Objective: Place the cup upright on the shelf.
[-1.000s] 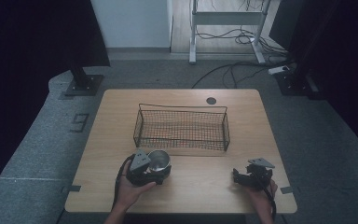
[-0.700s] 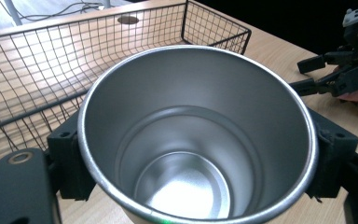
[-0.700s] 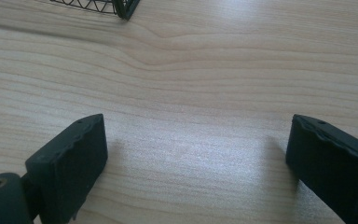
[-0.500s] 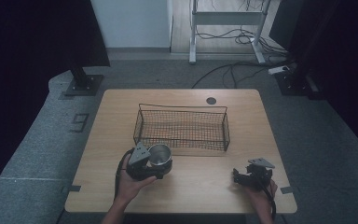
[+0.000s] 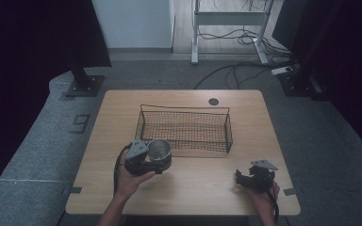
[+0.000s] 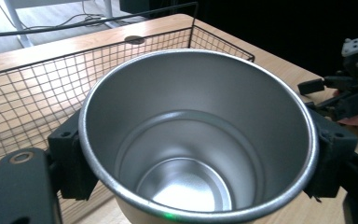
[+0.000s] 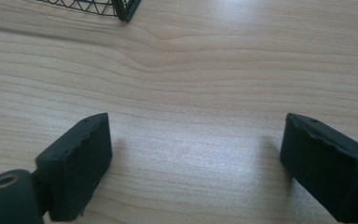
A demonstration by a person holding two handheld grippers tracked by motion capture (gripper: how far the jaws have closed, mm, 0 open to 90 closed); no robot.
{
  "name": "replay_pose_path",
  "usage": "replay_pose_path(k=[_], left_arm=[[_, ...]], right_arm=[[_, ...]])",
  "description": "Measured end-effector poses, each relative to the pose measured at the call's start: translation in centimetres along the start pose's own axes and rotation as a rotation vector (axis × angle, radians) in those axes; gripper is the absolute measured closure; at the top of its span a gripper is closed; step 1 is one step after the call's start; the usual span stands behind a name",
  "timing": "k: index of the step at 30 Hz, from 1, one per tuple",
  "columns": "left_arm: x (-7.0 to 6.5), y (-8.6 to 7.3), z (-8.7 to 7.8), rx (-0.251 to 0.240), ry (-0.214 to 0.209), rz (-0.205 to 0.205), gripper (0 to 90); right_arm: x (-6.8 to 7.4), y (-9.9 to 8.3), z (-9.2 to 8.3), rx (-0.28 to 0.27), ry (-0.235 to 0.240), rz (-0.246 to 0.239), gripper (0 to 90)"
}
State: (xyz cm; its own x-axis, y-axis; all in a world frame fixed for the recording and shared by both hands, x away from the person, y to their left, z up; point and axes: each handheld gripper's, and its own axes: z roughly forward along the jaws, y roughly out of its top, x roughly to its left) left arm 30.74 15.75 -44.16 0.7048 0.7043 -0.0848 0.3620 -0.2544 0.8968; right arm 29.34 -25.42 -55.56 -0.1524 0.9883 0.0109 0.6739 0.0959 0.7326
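An empty steel cup point(image 5: 159, 148) hangs upright just above the wooden table point(image 5: 193, 188), close to the front left corner of the wire basket point(image 5: 184, 108). My left gripper point(image 5: 156, 159) is shut on it. In the left gripper view the black pads point(image 6: 72, 158) press on both sides of the cup point(image 6: 196, 140), whose open mouth faces the camera. My right gripper point(image 5: 242, 178) rests low at the table's front right. Its jaws stand wide apart over bare wood point(image 7: 196, 163) with nothing between them.
The black wire basket point(image 6: 28, 93) sits mid-table right behind the cup, and one corner point(image 7: 121, 9) of it lies beyond the right jaws. A round cable hole point(image 5: 213, 101) is in the far table edge. The other gripper point(image 6: 349, 88) lies off to the cup's right.
My left gripper has lifted the cup and carried it a little farther from the person, closer to the basket's front wall. The right gripper has stayed put.
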Motion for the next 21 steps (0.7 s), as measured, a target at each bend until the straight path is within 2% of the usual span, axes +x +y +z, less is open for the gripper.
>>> replay_pose_path(k=[4, 12, 16, 21], left_arm=[[0.6, 0.2, 0.1, -0.004, -0.003, -0.012, 17.0], [1.7, 0.7, 0.2, -0.007, -0.008, -0.035, 17.3], [2.0, 1.0, 0.6, -0.016, -0.019, -0.02, 17.7], [2.2, 1.3, 1.0, 0.004, -0.022, -0.002, 18.3]], right_arm=[[0.4, -0.1, -0.2, -0.007, -0.007, 0.005, 12.5], [0.5, -0.1, -0.2, -0.006, -0.006, 0.008, 12.4], [0.5, -0.2, -0.3, -0.006, -0.008, 0.009, 12.4], [0.7, -0.3, -0.4, -0.006, -0.019, 0.02, 11.7]])
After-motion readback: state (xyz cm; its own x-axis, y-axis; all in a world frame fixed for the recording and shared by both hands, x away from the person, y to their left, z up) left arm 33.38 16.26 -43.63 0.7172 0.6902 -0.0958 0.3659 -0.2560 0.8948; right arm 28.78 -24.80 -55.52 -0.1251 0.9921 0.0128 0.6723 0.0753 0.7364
